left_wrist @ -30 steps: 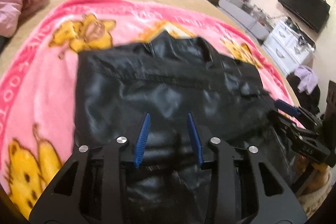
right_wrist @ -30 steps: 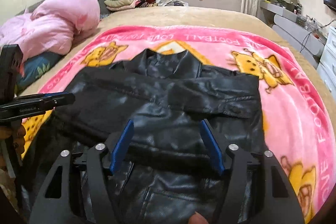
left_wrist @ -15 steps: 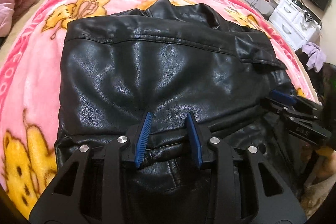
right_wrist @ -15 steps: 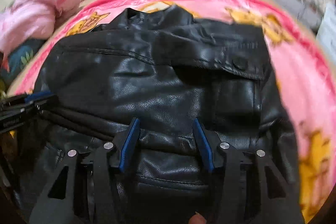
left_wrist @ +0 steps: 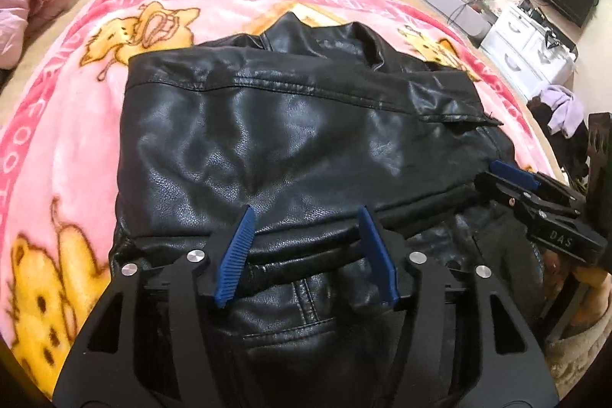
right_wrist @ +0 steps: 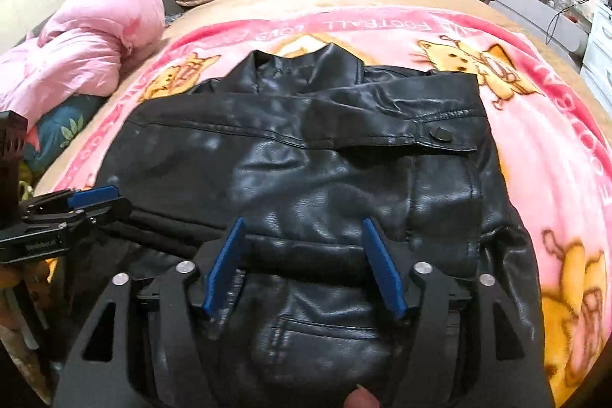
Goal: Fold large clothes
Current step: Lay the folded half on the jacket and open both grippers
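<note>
A black leather jacket (left_wrist: 290,140) lies flat on a pink blanket (left_wrist: 57,155) spread over the bed, collar pointing away toward the far end. Its surface is glossy and creased, catching pale highlights. The sleeves are folded in across the body: one lies as a broad band across the chest with a stitched seam along its upper edge, and its cuff, closed by a round black button (right_wrist: 440,134), ends near the right side. The stand-up collar (right_wrist: 306,64) rises above this band. The lower hem is doubled up over the body, forming a thick rolled edge nearest the cameras, with a pocket seam showing below it
</note>
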Demonstrator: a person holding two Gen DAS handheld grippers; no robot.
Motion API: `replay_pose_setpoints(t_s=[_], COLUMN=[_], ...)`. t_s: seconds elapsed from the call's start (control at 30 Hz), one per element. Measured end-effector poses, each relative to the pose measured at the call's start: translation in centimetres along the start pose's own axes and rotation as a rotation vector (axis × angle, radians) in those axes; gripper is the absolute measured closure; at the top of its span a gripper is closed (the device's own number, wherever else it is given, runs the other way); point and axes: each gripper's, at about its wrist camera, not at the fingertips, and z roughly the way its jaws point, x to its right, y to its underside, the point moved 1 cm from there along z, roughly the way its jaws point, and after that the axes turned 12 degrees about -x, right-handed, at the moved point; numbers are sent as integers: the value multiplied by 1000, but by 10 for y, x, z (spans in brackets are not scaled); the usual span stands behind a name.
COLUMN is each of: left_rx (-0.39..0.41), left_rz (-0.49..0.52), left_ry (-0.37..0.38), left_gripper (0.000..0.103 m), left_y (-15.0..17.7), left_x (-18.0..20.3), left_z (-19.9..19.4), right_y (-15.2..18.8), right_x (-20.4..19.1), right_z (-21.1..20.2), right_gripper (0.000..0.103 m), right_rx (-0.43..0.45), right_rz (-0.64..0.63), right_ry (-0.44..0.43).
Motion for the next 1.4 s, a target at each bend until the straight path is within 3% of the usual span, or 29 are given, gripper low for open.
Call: replay_pose_setpoints(t_s=[0.2,0.3,0.83,1.23,1.4], left_rx=[25,38,61,120,159], left_rz=[-26,-52,-17,-2,-41], left_ry=[-4,19,-35,-32,-6], left_gripper=[23,10,9,9,9], left_y=[-2,-2,5,16,20], left_x=[0,-4,6,12,7], left_z=[-8,-13,-31,-62,-78], right_y=[2,4,10,17,30], right_x=[-8,-9,-22,-37,-35], right_z=[-15,-18,-43,-78,-91], right_gripper=[12,8,6,6,5], right_rx=[49,68,134,205,212], right_rz=[-14,-6,-21,-50,-45], right_ry=[-5,-16,-11,2,3])
